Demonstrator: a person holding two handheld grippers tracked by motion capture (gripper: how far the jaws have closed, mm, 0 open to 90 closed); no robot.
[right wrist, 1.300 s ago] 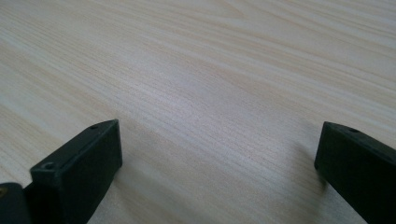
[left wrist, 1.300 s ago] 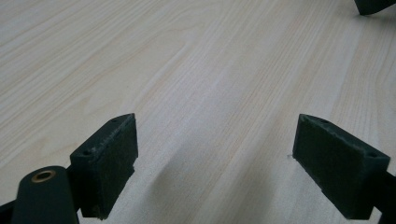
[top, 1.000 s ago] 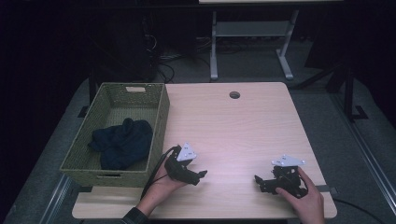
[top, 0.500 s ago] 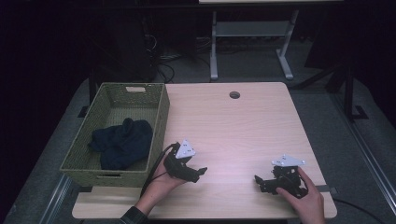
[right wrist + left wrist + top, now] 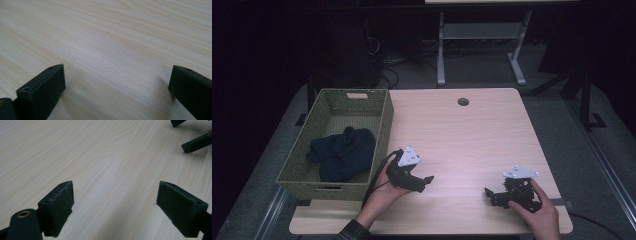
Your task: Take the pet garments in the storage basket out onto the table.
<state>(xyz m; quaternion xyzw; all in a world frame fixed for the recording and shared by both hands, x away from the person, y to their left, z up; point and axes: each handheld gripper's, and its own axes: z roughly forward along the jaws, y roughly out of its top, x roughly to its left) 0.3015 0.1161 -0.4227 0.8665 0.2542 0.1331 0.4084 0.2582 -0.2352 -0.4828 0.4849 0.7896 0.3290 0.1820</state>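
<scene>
A woven olive basket [image 5: 384, 120] stands at the table's left side with a dark blue cloth [image 5: 343, 152] lying in it. My left gripper [image 5: 426, 181] is held just right of the basket, near the front edge, tips pointing right. In the left gripper view its jaws stand wide apart over bare wood, so the left gripper [image 5: 115, 207] is open and empty. My right gripper [image 5: 490, 195] rests low at the front right, tips pointing left. The right gripper [image 5: 116, 92] is open too, with nothing between its jaws. The right gripper's fingers [image 5: 195, 143] appear far off in the left gripper view.
The light wood table [image 5: 462, 140] has a round cable hole [image 5: 463, 101] near its far edge. Behind the table stands a white metal frame [image 5: 479, 45] on a dark floor with cables. The person's hands hold both grippers near the front edge.
The left gripper has shifted slightly and turned a little. The right gripper has stayed put.
</scene>
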